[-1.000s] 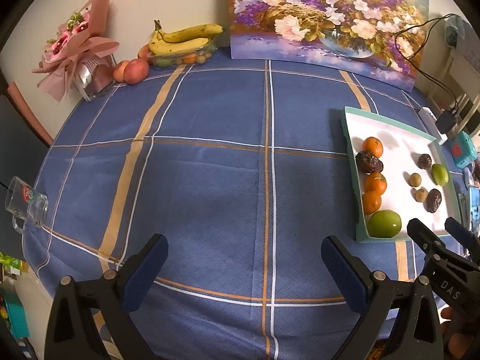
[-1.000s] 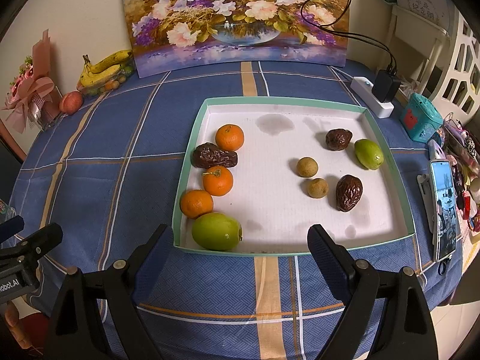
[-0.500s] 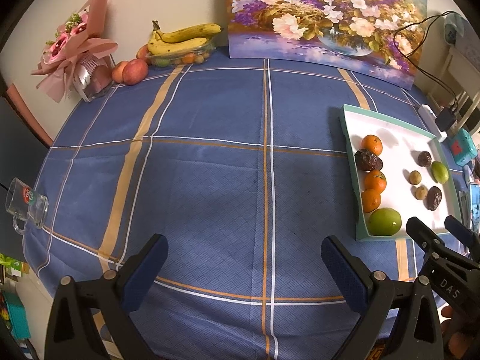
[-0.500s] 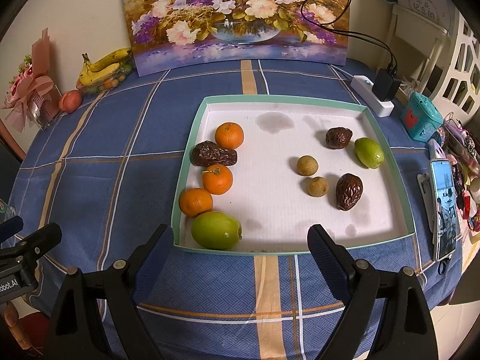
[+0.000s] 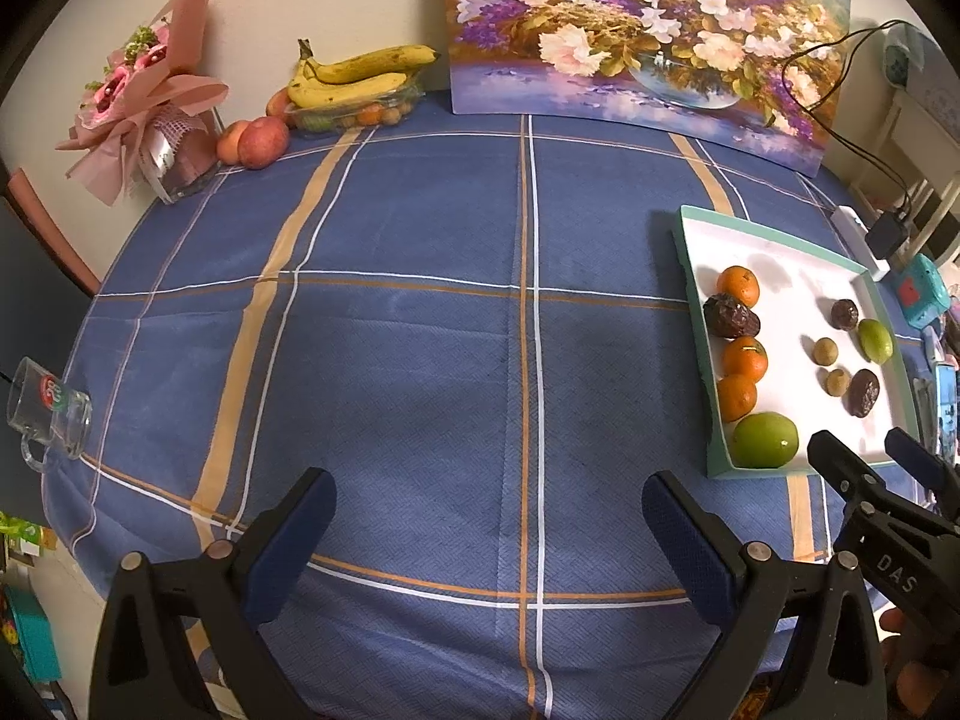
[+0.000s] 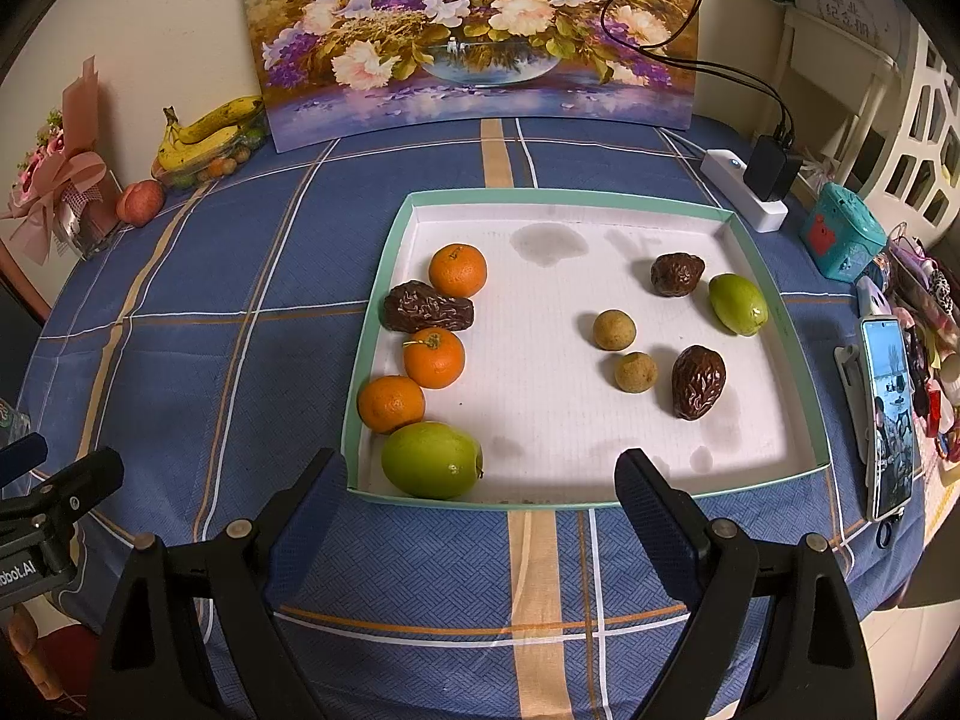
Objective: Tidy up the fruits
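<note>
A white tray with a teal rim [image 6: 774, 276] [image 5: 690, 276] lies on the blue checked tablecloth. Along its left side sit three oranges [image 6: 434, 357], a dark date [image 6: 427, 307] and a large green fruit [image 6: 431, 459] [image 5: 765, 439]. On its right side sit two small tan round fruits [image 6: 614, 330], two dark dates [image 6: 697, 381] and a smaller green fruit [image 6: 738, 303]. My right gripper [image 6: 480, 510] is open and empty just in front of the tray's near edge. My left gripper [image 5: 489, 531] is open and empty over bare cloth, left of the tray.
At the back left are bananas on a clear container of fruit [image 5: 354, 87], two peaches [image 5: 255, 138] and a pink bouquet [image 5: 144, 114]. A flower painting [image 6: 480, 36] leans on the wall. A glass mug [image 5: 48, 411] lies at the left edge. A phone [image 6: 888, 414], power strip [image 6: 744, 189] and teal box [image 6: 843, 237] sit right.
Both views have shifted very slightly; the tray sits a little lower in the right wrist view. Both grippers stay open and no fruit has moved.
</note>
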Available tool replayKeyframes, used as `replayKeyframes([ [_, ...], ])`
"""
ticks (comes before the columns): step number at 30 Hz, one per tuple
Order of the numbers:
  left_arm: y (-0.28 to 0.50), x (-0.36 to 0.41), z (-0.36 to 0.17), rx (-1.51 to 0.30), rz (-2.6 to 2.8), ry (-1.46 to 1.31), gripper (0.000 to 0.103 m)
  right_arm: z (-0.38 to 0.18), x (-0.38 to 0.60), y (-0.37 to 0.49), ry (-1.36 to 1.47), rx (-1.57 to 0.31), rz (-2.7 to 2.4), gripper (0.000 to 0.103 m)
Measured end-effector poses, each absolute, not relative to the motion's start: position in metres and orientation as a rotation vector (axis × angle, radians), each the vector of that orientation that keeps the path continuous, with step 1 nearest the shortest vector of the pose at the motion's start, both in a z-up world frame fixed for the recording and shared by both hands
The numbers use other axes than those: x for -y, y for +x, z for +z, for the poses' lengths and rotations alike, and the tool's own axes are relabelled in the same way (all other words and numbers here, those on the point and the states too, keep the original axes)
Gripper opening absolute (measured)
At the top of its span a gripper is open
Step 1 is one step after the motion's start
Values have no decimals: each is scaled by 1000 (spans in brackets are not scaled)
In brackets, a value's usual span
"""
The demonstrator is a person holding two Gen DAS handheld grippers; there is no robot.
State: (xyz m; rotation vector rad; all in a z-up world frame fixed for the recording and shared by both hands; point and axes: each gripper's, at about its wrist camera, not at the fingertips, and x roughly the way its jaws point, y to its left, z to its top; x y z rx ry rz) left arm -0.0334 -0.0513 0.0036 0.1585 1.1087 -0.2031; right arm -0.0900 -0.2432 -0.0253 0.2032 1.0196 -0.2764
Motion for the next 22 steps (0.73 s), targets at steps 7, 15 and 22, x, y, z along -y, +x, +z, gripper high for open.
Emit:
replayKeyframes([
  [7,-33,51,5,-1105,-204,163,103,-25,243,-90,203,-1020,-276,91],
  [15,-33,50,4,-1106,-193,160,103,-26,243,-90,202,-1021,-276,91],
  [22,-32,49,4,-1107,-194,160,103,-26,243,-90,202,-1021,-276,91],
])
